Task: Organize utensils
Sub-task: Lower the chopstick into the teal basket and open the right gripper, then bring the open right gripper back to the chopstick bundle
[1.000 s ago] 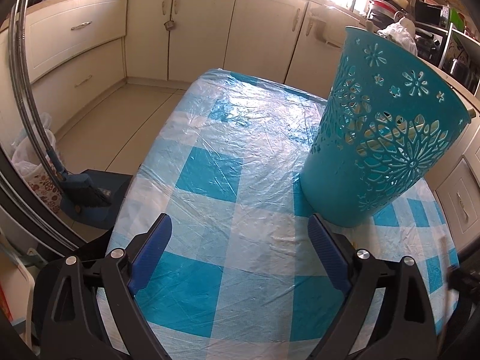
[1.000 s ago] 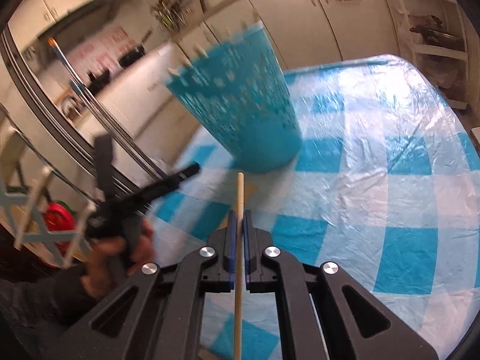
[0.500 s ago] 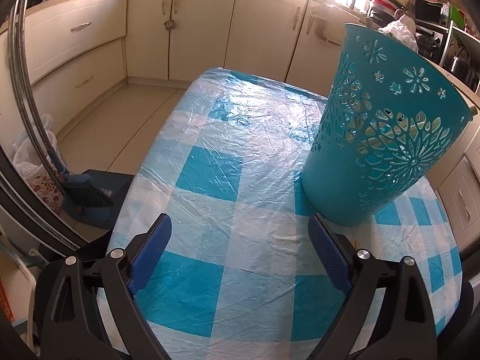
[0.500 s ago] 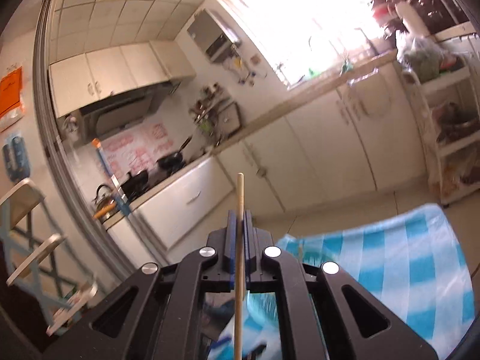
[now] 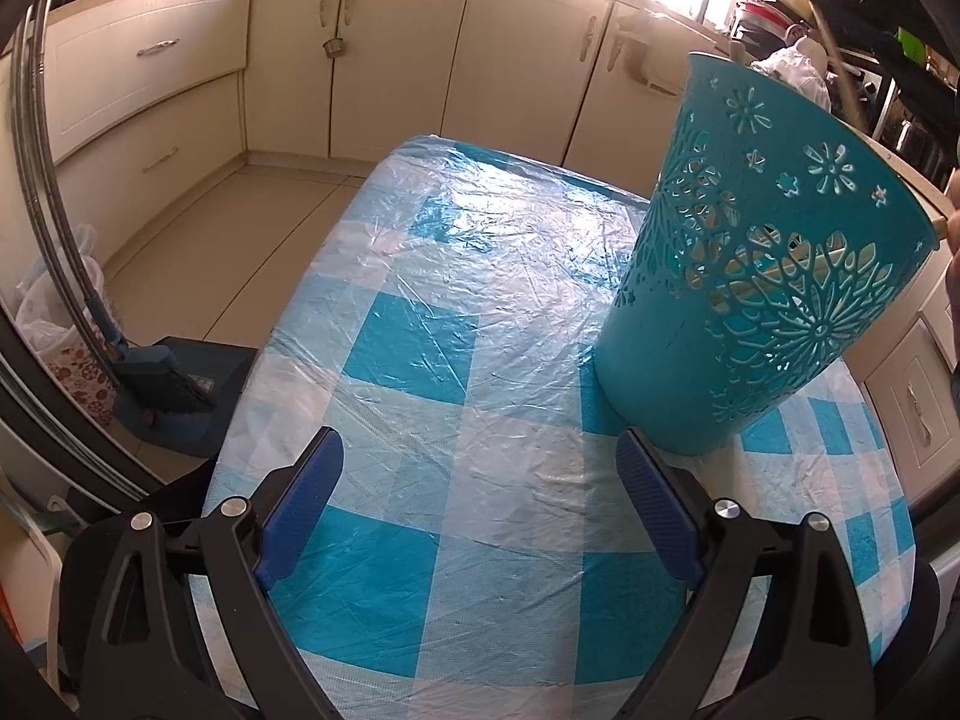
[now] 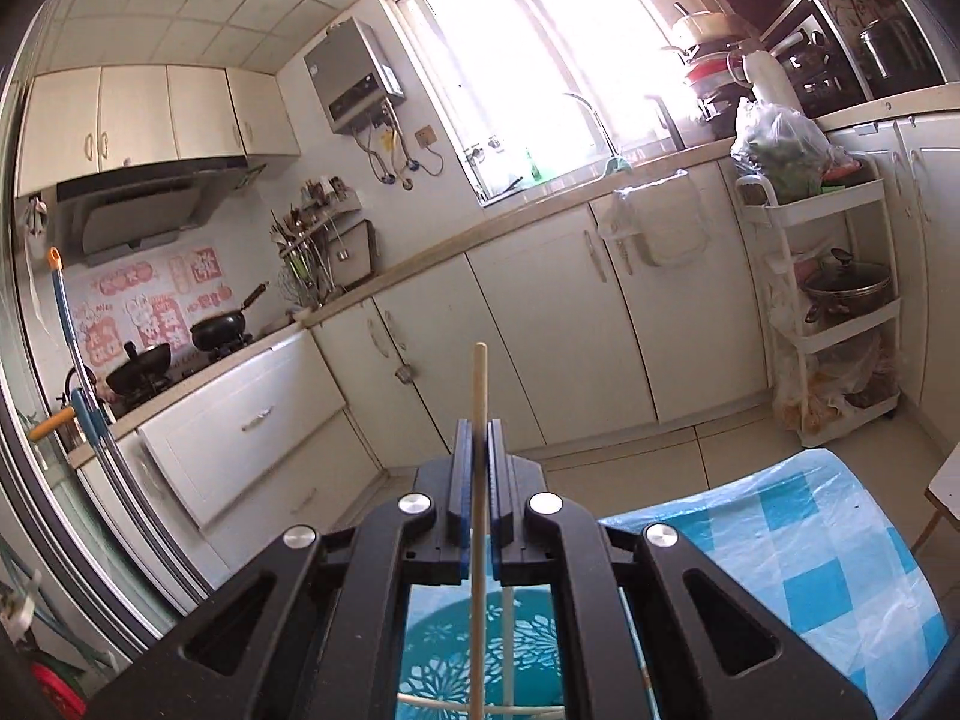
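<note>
Right tool (image 6: 478, 450) now tipped upward, chopstick (image 6: 479, 396) still clamped

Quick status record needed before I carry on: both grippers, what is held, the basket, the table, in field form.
left gripper: open, holding nothing, low over the table
right gripper: shut on a wooden chopstick, pointing upward above the basket
basket: teal plastic with flower cut-outs, standing on the table's right side, looks tilted in the fisheye view
basket contents: pale sticks show through the cut-outs and from above; count unclear
table: blue and white checked cloth under clear plastic film
chopstick lower end: reaches down toward the basket mouth, not released
</note>
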### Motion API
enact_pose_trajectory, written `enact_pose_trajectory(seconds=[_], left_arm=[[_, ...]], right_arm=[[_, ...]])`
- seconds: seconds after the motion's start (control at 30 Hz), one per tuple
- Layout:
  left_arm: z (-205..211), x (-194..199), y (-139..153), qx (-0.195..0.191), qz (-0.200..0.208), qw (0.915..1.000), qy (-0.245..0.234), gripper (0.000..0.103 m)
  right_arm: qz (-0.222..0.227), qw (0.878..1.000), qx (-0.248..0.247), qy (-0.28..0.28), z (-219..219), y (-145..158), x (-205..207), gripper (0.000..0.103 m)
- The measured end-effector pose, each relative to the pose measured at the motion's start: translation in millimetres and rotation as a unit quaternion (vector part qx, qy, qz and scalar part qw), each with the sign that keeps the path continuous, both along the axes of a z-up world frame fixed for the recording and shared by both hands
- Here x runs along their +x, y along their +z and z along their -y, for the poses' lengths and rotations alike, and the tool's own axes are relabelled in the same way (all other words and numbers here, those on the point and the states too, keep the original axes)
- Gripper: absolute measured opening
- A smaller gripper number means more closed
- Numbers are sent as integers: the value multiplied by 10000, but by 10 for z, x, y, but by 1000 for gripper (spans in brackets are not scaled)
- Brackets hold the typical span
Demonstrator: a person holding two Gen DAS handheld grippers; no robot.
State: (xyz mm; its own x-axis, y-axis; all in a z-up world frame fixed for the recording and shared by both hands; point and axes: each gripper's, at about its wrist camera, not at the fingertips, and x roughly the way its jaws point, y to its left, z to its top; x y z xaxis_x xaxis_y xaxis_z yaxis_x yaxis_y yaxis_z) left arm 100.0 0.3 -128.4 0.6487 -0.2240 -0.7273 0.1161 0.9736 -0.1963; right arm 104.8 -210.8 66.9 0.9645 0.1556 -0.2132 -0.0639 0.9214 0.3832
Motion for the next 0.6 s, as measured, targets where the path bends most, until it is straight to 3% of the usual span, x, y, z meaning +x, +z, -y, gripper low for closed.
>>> enact_pose_trajectory(seconds=[0.1, 0.23, 0.47, 0.6], left_arm=[[-12, 5, -4, -22, -4, 10000, 24, 89], [-15, 10, -9, -27, -7, 10000, 54, 89], [-24, 6, -12, -3, -9, 10000, 99, 89], [-27, -5, -9, 17, -3, 9999, 117, 89]], right_arm=[[-124, 9998, -139, 97, -34, -65, -45, 6], [-216, 9993, -242, 204, -49, -114, -184, 17], [74, 9989, -418, 200, -40, -9, -888, 26], [-138, 9980, -580, 229, -122, -167, -1268, 33]])
